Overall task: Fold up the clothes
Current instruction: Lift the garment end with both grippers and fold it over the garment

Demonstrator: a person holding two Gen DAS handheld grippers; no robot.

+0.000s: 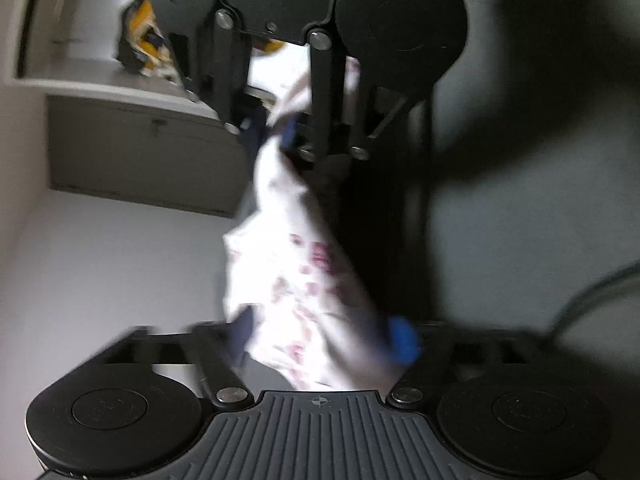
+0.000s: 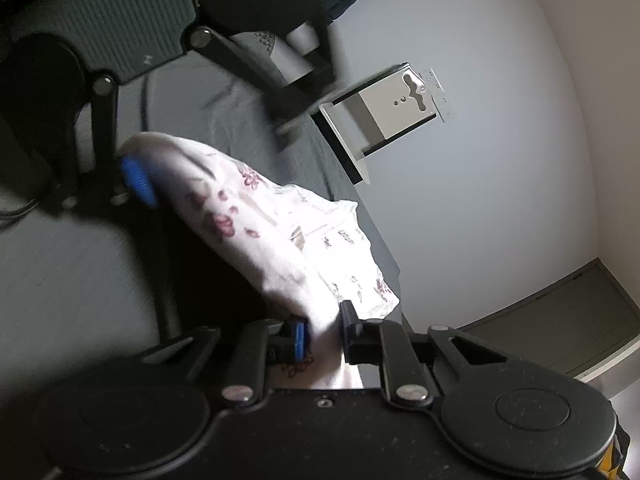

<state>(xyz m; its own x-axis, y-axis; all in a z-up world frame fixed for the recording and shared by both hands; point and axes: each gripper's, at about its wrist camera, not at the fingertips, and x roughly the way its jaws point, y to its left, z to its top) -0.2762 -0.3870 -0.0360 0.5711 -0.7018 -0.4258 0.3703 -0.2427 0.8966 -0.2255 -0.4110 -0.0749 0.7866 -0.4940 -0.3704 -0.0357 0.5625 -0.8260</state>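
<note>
A white garment with a pink floral print (image 2: pixel 256 216) hangs stretched above a dark grey bed (image 2: pixel 248 120). My right gripper (image 2: pixel 324 332) is shut on one end of it, the cloth pinched between its blue pads. In the left wrist view the same right gripper (image 1: pixel 276 136) shows at the top, gripping the garment (image 1: pixel 288 264), which runs down to my left gripper (image 1: pixel 320 340). The left gripper's fingers stand wide apart. The cloth lies against its blue pad (image 1: pixel 404 340) and bunches in the gap. From the right wrist view the left gripper (image 2: pixel 212 152) also looks open. Both views are blurred.
A white side table with a black frame (image 2: pixel 384 120) stands past the bed against a pale wall. A grey cabinet (image 1: pixel 140 152) sits below a shelf holding yellow and dark items (image 1: pixel 140 40). A dark cable (image 1: pixel 580 300) crosses the bed.
</note>
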